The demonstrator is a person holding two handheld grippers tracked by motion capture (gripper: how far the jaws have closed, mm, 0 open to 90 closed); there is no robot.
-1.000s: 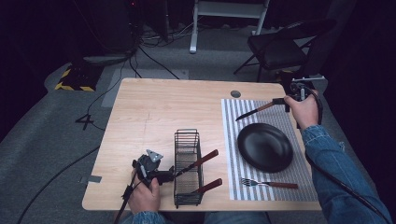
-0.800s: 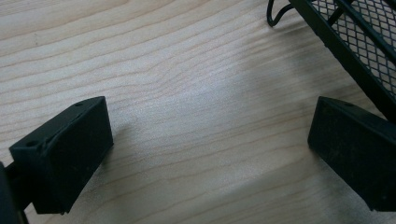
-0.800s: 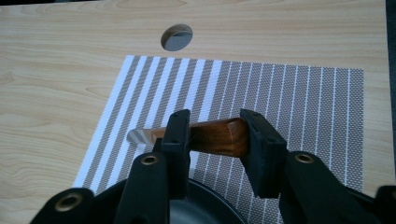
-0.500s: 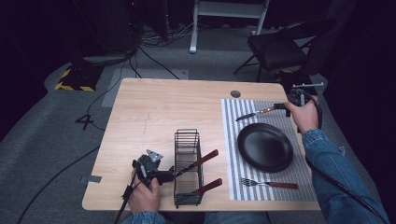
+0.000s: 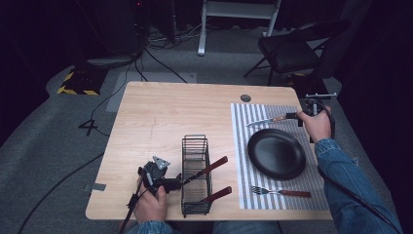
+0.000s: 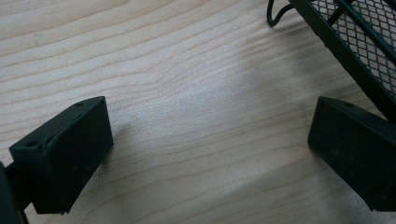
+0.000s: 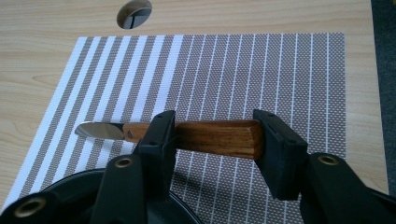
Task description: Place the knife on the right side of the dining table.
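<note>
Blue denim sleeve (image 5: 348,180); black hand-held gripper (image 5: 171,184) bearing grey plate.

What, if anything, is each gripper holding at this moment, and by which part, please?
The right gripper holds the knife by its wooden handle, above the striped placemat. The left gripper is open and holds nothing, beside the wire basket.

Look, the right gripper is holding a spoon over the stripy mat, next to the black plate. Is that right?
Not quite: it's a knife, not a spoon. The right gripper view shows a wooden handle between the right gripper fingers and a flat blade sticking out. The rest is right: it's over the stripy mat, next to the black plate.
</note>
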